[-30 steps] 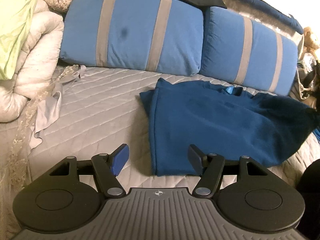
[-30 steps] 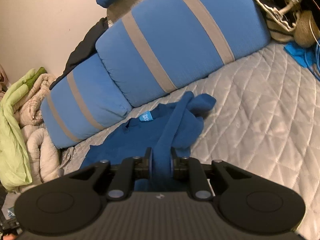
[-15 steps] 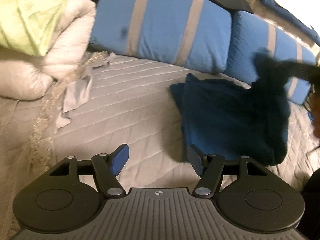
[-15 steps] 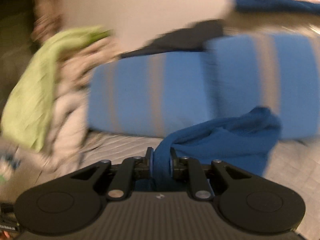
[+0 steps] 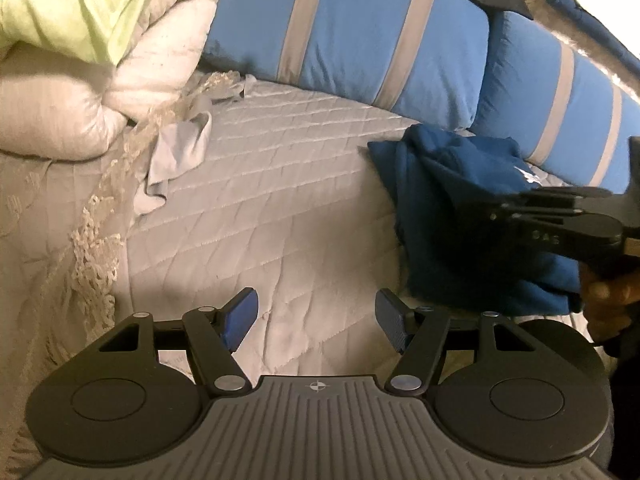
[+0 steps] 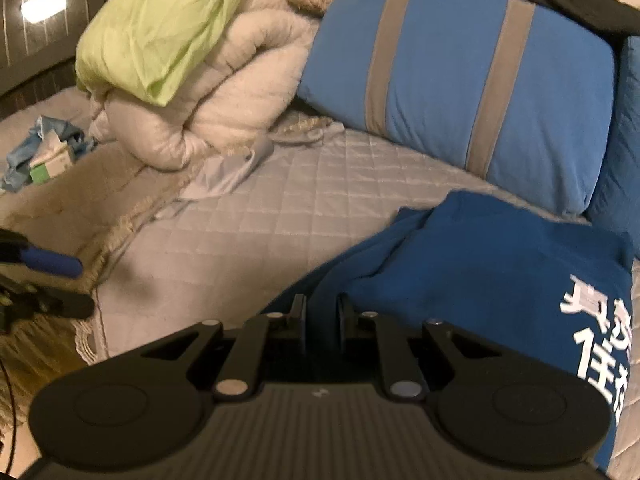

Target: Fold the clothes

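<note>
1. On the quilt [image 5: 280, 200], in the left wrist view, the shirt [image 5: 460, 184] lies bunched at the right, just below the blue pillows [image 5: 360, 40], with one side drawn over the rest into a narrower heap.
2. The left gripper [image 5: 316, 316] hangs over bare quilt with its jaws apart and nothing between them; the shirt's near edge is just to its right, not touched.
3. At the right edge of this view, the right gripper [image 5: 520, 208] reaches in over the shirt from the side, with a hand [image 5: 608, 300] below it. Its grip is too dark to read from here.
4. In the right wrist view, the right gripper [image 6: 320, 312] is clamped on a fold of the shirt [image 6: 480, 272], which runs up between the jaws. White printing faces up at the right.
5. The left gripper's blue pad [image 6: 52, 264] shows at the far left, well apart from the shirt.
6. The duvet [image 6: 208, 112] and green cloth [image 6: 160, 28] sit piled at the left, clear of the work.
7. My judgement: one fold is being laid across and is not yet released or flattened. Smoothing and at least one more fold seem to remain.
</note>
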Demonstrator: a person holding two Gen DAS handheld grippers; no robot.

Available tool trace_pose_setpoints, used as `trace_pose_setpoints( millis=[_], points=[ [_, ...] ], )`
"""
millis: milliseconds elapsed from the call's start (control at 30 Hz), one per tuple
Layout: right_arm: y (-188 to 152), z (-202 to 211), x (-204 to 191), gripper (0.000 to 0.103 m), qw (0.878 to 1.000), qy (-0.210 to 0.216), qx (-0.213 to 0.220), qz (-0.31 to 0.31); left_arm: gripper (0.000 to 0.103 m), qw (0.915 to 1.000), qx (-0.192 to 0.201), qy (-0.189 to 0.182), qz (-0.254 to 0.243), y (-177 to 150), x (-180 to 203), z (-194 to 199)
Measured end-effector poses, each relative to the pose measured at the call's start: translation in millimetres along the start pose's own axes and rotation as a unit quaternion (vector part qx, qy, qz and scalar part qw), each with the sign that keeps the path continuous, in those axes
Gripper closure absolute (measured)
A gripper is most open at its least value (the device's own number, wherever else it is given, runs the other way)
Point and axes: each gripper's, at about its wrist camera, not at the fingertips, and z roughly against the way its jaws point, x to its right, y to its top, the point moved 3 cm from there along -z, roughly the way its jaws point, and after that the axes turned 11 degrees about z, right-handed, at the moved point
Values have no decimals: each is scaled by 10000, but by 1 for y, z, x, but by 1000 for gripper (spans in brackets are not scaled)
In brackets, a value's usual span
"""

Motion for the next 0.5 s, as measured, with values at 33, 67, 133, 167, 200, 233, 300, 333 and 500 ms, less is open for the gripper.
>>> trace_pose_setpoints(
  millis=[33,67,133,167,200,233,300,333,500],
  points=[
    [1,2,-2,88,10000,11,41,53,39,10000,-13,-6,1,-1,0,-1],
    [2,3,-4,88,9999,24,79,107,39,10000,-20,-6,-1,-1,0,-1],
    [3,4,-12,88,9996,94,102,249,39,10000,-30,5,-2,-2,0,-1],
    [3,3,-16,88,9994,117,108,323,39,10000,-33,4,-4,-2,0,-1],
    [3,2,-20,89,9990,140,114,397,39,10000,-33,4,-7,-3,1,-1],
    [3,1,-24,90,9987,163,119,465,39,10000,-34,7,-11,-3,1,0],
    [3,-2,-30,92,9985,230,101,496,39,10000,-39,18,-15,-3,2,-1],
    [3,-3,-32,92,9984,255,106,487,39,10000,-44,23,-13,-2,3,-1],
    [2,-6,-33,85,9977,243,87,631,39,10000,-51,-35,-63,-2,10,-2]
  ],
)
